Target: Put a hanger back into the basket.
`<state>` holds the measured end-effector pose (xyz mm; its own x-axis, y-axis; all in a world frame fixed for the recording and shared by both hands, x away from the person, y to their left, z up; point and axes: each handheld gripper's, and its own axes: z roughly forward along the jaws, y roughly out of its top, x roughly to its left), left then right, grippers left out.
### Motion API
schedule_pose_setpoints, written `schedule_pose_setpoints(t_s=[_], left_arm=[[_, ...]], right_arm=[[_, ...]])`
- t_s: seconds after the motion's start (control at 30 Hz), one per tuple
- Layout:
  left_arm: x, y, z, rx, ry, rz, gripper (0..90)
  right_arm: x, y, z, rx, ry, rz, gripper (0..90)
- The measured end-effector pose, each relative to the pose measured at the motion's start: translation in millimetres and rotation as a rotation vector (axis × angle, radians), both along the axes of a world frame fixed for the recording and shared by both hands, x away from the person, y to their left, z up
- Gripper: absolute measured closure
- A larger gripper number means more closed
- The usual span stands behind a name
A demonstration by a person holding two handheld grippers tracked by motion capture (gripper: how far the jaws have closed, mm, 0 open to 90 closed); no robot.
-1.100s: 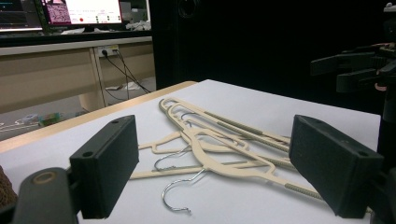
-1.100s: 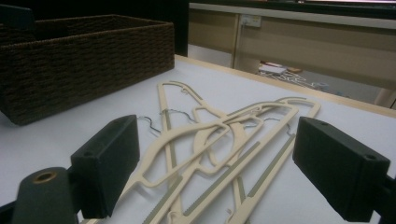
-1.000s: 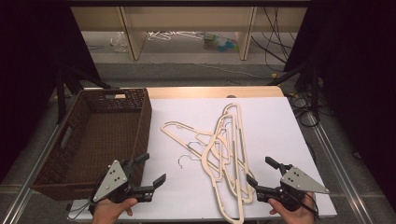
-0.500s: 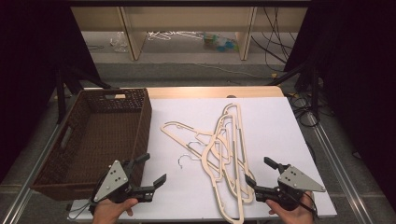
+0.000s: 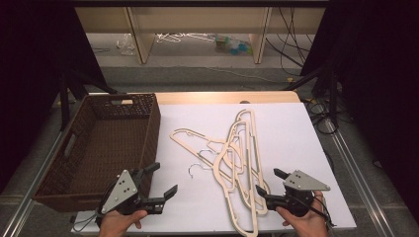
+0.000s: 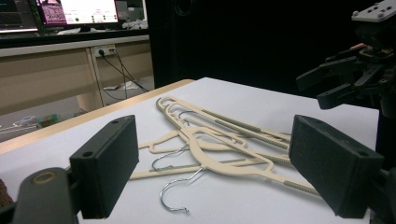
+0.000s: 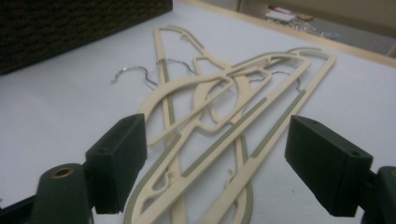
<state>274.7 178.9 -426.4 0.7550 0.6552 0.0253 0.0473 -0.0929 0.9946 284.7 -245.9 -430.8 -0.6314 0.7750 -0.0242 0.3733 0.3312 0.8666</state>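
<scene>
Both hands sit low at the table's near edge, left gripper [image 5: 159,183] and right gripper [image 5: 269,183] gaping empty, the right's jaws just narrowing slightly, hangers [image 5: 240,163] between them.

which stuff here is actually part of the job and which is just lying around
Part of the job:
- pile of hangers on the white tabletop
- wicker basket beside the pile
- right gripper, open, fingers just closing a little, nothing between them
- left gripper, open

Lying about:
- spare hangers and bottles on the floor beyond
- cables
</scene>
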Motion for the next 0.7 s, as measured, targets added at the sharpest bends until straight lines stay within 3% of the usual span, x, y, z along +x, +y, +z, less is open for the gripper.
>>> schedule_pose_setpoints(t_s=[0.13, 0.37, 0.47, 0.53, 0.7], left_arm=[[0.2, -0.3, -0.4, 0.004, -0.001, -0.003, 15.8], [-0.3, -1.2, -1.7, 0.005, -0.004, -0.01, 15.8], [-1.9, -1.8, -1.6, 0.018, 0.003, -0.007, 15.8], [-2.0, -2.0, -1.5, 0.019, 0.002, -0.008, 15.8], [-3.0, -3.4, -1.9, 0.03, 0.001, -0.016, 15.8]], right_arm=[[5.4, 4.3, -2.8, -0.039, 0.045, 0.01, 25.3], [22.7, 12.7, -14.1, -0.096, 0.194, 0.004, 33.0], [32.3, 18.3, -18.2, -0.109, 0.226, 0.0, 36.3], [37.3, 20.5, -21.0, -0.129, 0.223, 0.01, 37.5], [52.5, 34.5, -31.5, -0.189, 0.294, -0.012, 42.3]])
